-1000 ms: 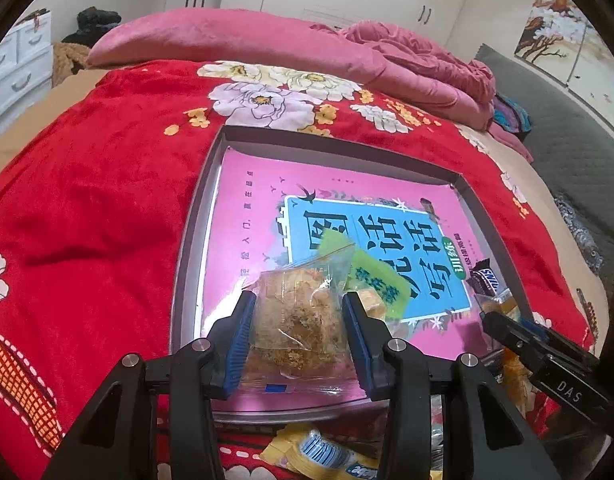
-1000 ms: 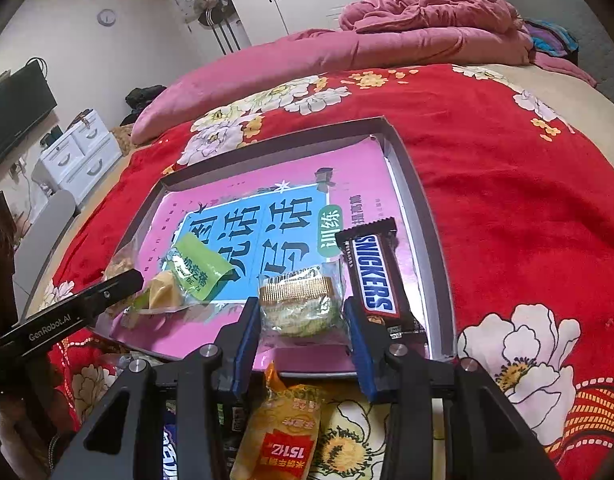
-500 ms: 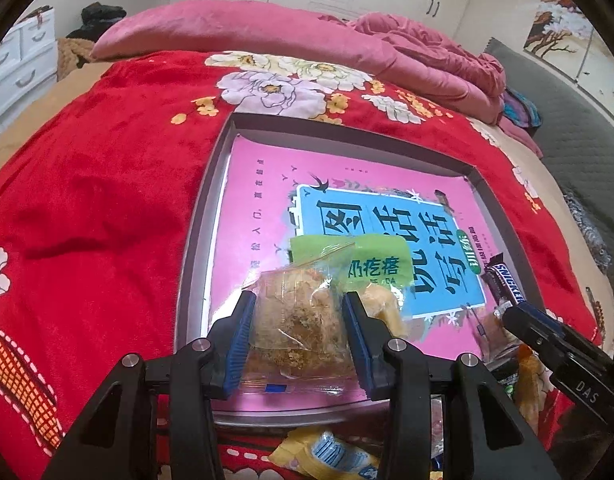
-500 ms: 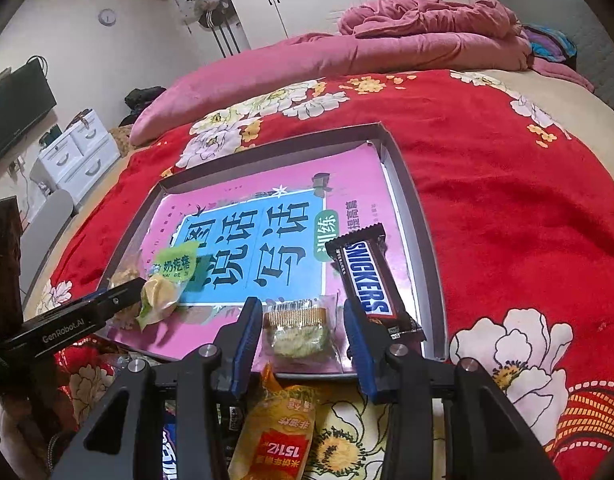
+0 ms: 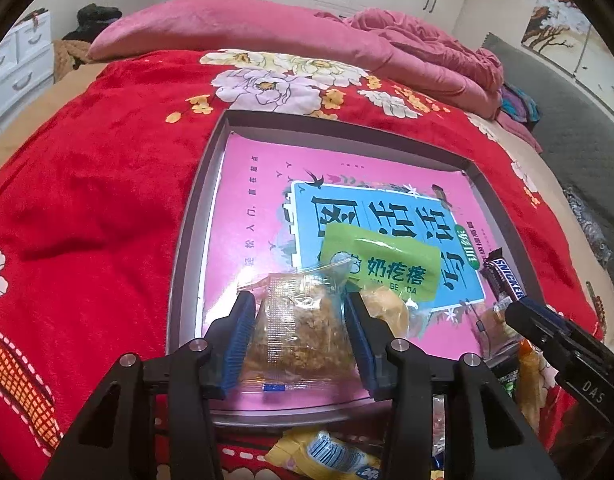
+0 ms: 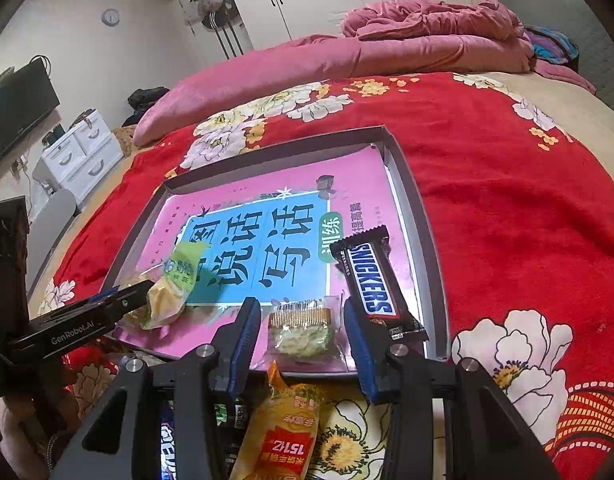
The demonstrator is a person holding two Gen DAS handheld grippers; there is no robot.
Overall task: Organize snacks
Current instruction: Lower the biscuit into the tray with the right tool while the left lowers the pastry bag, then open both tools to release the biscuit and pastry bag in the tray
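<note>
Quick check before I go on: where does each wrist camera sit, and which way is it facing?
Left wrist: on the left gripper, looking down at the tray; its jaws, just opening, flank a clear-wrapped brown cake.
Right wrist: on the right gripper, aimed downward at the tray's near right; jaws flank a small green pastry.
Both show: pink book, Snickers bar, green-labelled packet, each other's gripper.

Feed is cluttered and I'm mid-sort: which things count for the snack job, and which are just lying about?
Job:
tray
clear-wrapped brown pastry
green-labelled milk snack
Snickers bar
green-filled pastry packet
yellow snack packet

Lying about:
pink quilt
white drawers
wall clock
</note>
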